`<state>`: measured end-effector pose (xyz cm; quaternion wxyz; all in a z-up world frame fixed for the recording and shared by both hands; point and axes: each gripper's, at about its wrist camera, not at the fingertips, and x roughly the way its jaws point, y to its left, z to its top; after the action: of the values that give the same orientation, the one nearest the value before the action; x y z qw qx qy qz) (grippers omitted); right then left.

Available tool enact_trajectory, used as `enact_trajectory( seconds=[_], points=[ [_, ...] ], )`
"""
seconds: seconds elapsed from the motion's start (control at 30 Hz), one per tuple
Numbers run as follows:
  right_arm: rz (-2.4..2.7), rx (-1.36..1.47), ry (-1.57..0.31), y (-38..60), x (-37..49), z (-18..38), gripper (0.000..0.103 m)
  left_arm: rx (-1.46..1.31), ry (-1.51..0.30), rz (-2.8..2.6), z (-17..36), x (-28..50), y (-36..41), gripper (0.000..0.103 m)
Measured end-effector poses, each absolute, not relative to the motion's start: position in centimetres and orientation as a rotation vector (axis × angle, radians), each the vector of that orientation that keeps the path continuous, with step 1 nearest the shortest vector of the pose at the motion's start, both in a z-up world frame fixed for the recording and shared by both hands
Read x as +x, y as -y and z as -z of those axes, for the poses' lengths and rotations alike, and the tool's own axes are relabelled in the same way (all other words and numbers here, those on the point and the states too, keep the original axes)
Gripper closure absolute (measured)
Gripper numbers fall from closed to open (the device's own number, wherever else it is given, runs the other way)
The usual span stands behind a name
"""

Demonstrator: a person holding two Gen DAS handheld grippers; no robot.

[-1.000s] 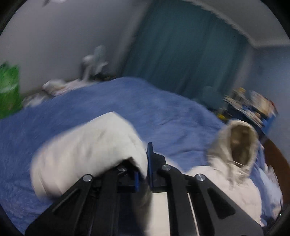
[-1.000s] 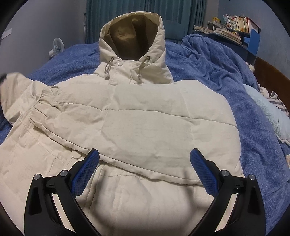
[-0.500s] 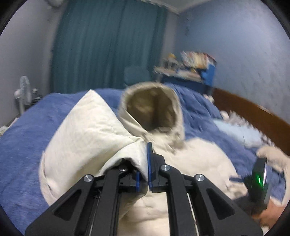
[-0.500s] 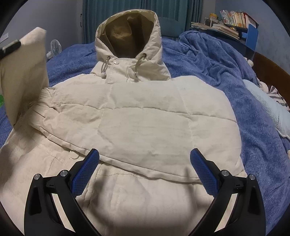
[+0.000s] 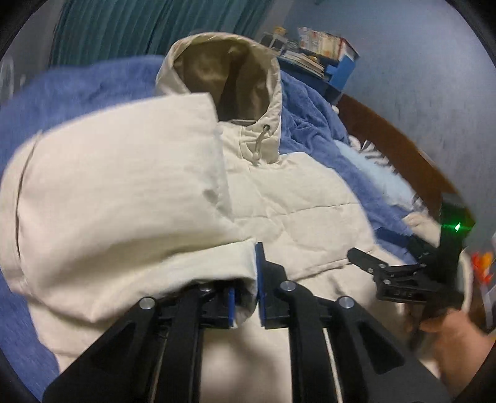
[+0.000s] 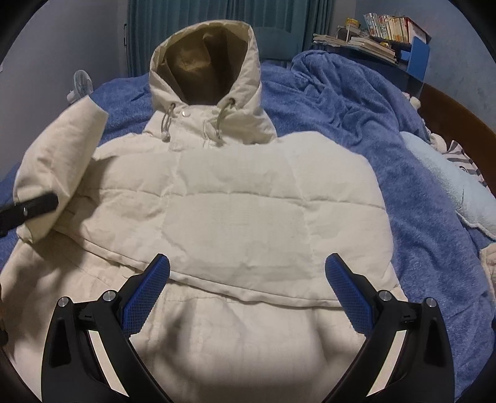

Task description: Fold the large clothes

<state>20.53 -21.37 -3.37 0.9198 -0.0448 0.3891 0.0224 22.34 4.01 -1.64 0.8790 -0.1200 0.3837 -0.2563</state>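
Observation:
A cream hooded puffer jacket [image 6: 235, 198] lies front up on the bed, hood [image 6: 204, 68] at the far end. My left gripper [image 5: 246, 293] has the left sleeve [image 5: 124, 192] by its cuff. The cloth fills the narrow gap between the blue pads while the jaws are opening. The sleeve is folded in over the jacket's left side. From the right wrist view the sleeve [image 6: 59, 161] stands up at the left edge with a black finger [image 6: 31, 207] on it. My right gripper [image 6: 248, 288] hovers open over the jacket's lower body, nothing between its fingers, and appears in a hand [image 5: 455, 334] in the left view.
A blue blanket [image 6: 356, 124] covers the bed and is bunched up to the right of the jacket. A pale blue pillow [image 6: 449, 192] lies by the wooden bed frame [image 6: 458, 114]. A shelf of books [image 6: 387, 34], teal curtains [image 6: 186, 18] and a small fan [image 6: 82, 85] stand beyond.
My left gripper has swung the sleeve from out on the left in over the jacket and lower. The gap between its pads looks slightly wider. The right gripper has stayed put.

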Motion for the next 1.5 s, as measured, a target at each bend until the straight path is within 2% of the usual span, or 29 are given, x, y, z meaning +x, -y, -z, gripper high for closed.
enact_trajectory(
  seconds=[0.03, 0.07, 0.1, 0.17, 0.27, 0.33, 0.4, 0.63, 0.9, 1.33, 1.5],
  points=[
    [-0.047, -0.089, -0.799, 21.2, 20.5, 3.1, 0.006, -0.28, -0.811, 0.544, 1.7, 22.2, -4.3, 0.084],
    [-0.046, -0.088, -0.796, 21.1, 20.5, 2.9, 0.006, -0.296, -0.82, 0.548, 1.9, 21.9, -4.6, 0.073],
    [-0.045, -0.088, -0.794, 20.9, 20.5, 2.7, 0.006, -0.303, -0.822, 0.549, 1.8, 21.7, -4.5, 0.058],
    [-0.039, -0.083, -0.786, 20.6, 20.5, 2.1, 0.006, -0.303, -0.812, 0.539, 1.7, 21.1, -4.5, 0.044],
    [-0.026, -0.078, -0.779, 20.4, 20.6, 1.3, 0.006, -0.272, -0.804, 0.467, 1.1, 20.1, -4.6, 0.029],
    [-0.01, -0.064, -0.774, 20.4, 20.6, 0.7, 0.006, -0.287, -0.804, 0.428, 0.6, 19.2, -5.3, 0.024],
    [-0.015, -0.028, -0.771, 20.5, 20.6, 0.1, 0.006, -0.3, -0.79, 0.396, 0.1, 18.1, -6.2, 0.009],
    [-0.046, 0.06, -0.76, 19.6, 20.6, -1.4, 0.006, -0.243, -0.757, 0.25, -0.6, 15.6, -10.2, 0.008],
    [-0.156, -0.006, -0.73, 13.7, 19.8, -1.8, 0.006, -0.249, -0.752, 0.045, -0.1, 16.6, -16.3, 0.008],
    [-0.429, -0.303, -0.628, -1.3, 17.2, -0.2, 0.006, -0.386, -0.858, -0.175, 2.6, 18.2, -23.6, 0.008],
    [-0.351, -0.477, -0.625, -5.9, 18.9, 2.8, 0.007, -0.512, -0.878, -0.179, 3.6, 18.0, -26.1, 0.008]
  ],
)
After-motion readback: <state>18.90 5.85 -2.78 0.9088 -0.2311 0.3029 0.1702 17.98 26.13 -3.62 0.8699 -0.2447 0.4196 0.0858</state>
